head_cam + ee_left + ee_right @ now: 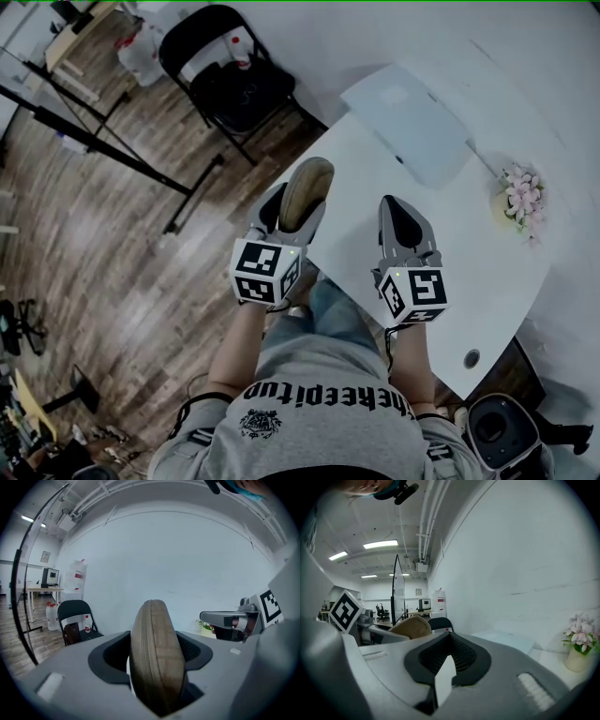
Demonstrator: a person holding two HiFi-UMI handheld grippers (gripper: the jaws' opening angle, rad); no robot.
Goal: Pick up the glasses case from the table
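Tan and fabric-covered, the glasses case (pixel 157 658) is standing on edge between the jaws of the left claw (pixel 298 211), which is clamping its broad sides and carrying it clear of the table (pixel 469 281) below and to the right. It is looking light, stiff-shelled and slightly cushioned, so a firm mid-body squeeze is probably suiting it, though the rounded sides could slip. The right claw (pixel 405 220) is hanging alongside, pinched together and empty.
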